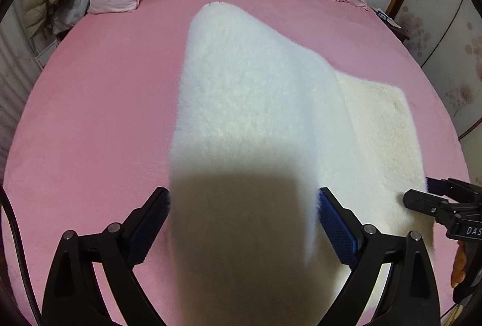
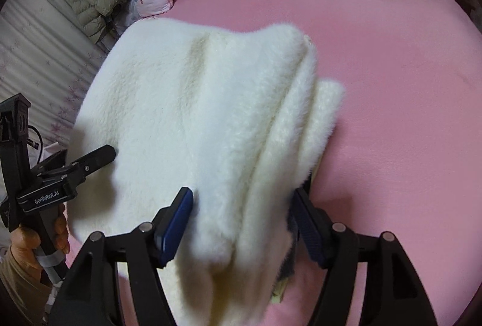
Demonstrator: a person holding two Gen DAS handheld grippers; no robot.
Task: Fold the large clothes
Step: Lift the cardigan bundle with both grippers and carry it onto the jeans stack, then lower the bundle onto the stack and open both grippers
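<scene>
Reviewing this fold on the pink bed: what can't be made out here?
- Left wrist view: the white fleece garment fills the gap between the left gripper fingers; shadow hides any contact.
- Right wrist view: the right gripper finger on the right is partly covered by fleece.
- Garment type: sleeves and collar unseen in both views.

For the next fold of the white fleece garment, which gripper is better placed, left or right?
Probably the right gripper: it straddles the white fleece garment's bunched layers, whereas the left gripper spans one flat flap.
</scene>
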